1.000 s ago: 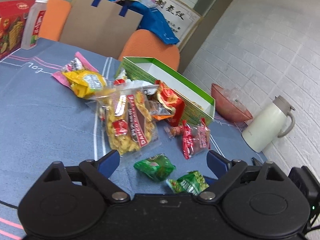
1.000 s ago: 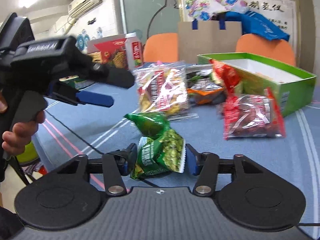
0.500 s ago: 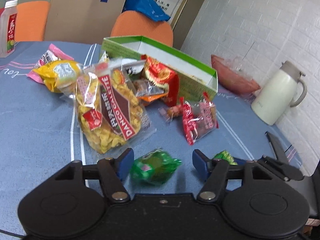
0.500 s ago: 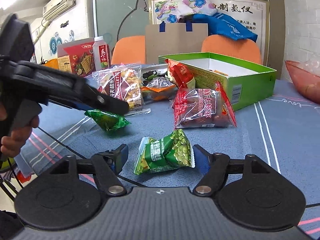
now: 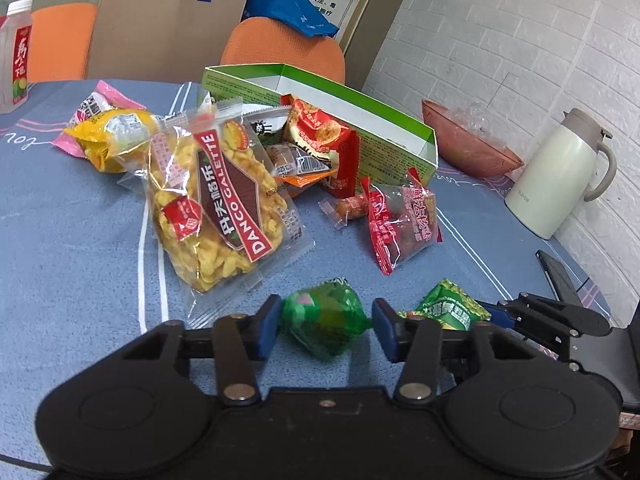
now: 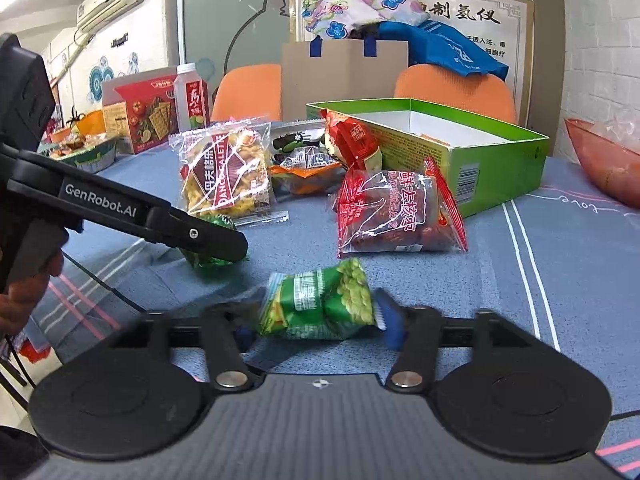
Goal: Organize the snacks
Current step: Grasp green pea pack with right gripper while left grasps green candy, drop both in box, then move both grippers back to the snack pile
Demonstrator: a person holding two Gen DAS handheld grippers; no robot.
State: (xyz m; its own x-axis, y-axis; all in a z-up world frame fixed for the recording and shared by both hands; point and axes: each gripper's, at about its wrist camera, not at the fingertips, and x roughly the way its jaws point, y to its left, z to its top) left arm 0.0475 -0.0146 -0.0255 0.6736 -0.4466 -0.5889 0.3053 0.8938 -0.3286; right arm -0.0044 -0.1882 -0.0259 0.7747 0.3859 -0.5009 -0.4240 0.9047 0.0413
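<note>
A green snack pack [image 5: 324, 320] lies on the blue tablecloth between the blue pads of my left gripper [image 5: 324, 328], which press on both its ends. From the right wrist view, the left gripper's fingers [image 6: 216, 240] hide most of this pack [image 6: 204, 260]. My right gripper [image 6: 314, 326] is closing on a green pea pack [image 6: 320, 304]. That pack lies crosswise between its pads, touched at both ends. The pea pack [image 5: 448, 310] also shows just right of the left gripper. An open green box [image 6: 500, 164] stands behind the pile.
A big galette bag [image 5: 216, 200], a red date bag [image 5: 404, 220], a red pack [image 5: 320, 132] and a yellow pack [image 5: 108, 136] lie before the box. A cream jug [image 5: 560, 176], a red bowl [image 5: 472, 148] and a phone [image 5: 560, 276] sit right. A bottle [image 5: 16, 52] stands far left.
My left gripper came forward and down over the green snack pack and its jaws narrowed onto it. The right jaws widened, then narrowed again on the pea pack.
</note>
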